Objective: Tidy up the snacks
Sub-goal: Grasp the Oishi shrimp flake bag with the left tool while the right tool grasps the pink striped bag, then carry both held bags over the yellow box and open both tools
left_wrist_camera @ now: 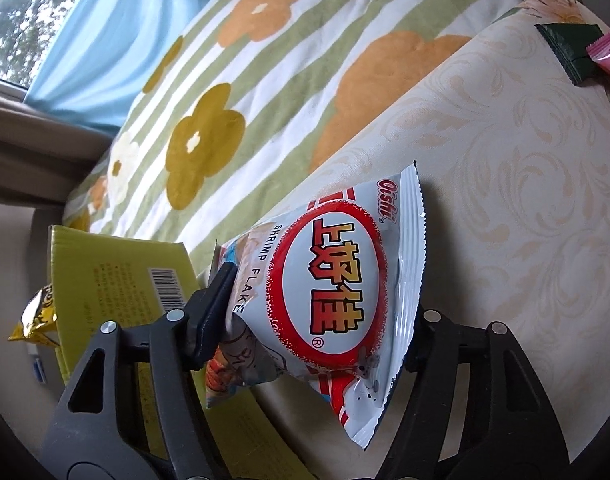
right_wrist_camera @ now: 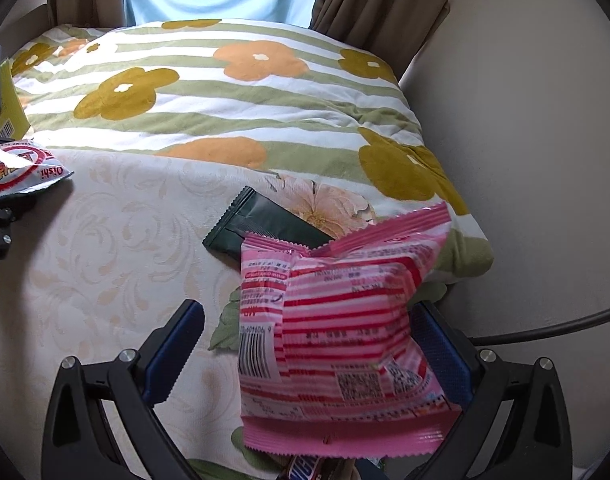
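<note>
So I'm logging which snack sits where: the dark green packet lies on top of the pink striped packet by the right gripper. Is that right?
Not quite. The order is reversed: the pink striped packet lies over one end of the dark green packet, as the right wrist view shows. It does sit by the right gripper, between its open fingers.

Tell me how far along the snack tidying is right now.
Done: one gold-wrapped snack seems already in the yellow-green box. In hand: the left tongs are clamped on the shrimp flakes bag beside that box; the right tongs stand open around the pink striped packet, not yet gripping. Left: that packet and the dark green packet on the bed.
</note>
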The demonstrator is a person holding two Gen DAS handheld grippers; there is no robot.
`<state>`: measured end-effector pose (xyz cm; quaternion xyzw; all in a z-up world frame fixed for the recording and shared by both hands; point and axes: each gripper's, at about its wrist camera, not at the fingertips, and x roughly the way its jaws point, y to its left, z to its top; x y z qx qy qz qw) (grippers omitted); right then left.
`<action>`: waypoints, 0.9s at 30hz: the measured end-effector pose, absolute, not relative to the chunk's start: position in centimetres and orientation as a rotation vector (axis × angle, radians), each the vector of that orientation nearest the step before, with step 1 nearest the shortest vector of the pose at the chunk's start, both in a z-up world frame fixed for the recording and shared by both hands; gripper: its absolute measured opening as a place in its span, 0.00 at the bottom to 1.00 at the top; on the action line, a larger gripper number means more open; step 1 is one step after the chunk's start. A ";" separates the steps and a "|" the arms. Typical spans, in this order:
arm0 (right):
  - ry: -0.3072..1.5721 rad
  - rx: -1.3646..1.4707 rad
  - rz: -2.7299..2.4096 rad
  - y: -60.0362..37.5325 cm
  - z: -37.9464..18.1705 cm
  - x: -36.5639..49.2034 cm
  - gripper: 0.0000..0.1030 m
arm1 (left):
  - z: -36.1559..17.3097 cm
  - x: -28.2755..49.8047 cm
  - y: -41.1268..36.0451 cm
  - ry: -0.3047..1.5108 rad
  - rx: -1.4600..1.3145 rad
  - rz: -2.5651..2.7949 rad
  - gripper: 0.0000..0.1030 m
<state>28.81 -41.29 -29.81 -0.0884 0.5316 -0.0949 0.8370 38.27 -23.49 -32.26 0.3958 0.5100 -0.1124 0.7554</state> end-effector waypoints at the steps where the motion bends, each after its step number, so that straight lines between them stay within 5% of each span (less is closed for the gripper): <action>1: 1.129 -0.184 -0.199 -41.4 -29.9 28.9 1.00 | -32.2 38.2 -23.4 1.108 0.863 -0.243 0.60; 5: 1.150 -0.167 -0.190 -41.8 -30.4 29.3 0.89 | -31.8 37.9 -23.1 1.103 0.833 -0.238 0.59; 7: 1.166 -0.157 -0.177 -42.1 -30.6 29.5 0.73 | -31.7 37.8 -23.0 1.103 0.819 -0.235 0.59; 27: 1.031 -0.084 -0.088 -42.2 -24.7 26.2 0.70 | -23.5 34.0 -24.0 0.982 0.640 -0.215 0.57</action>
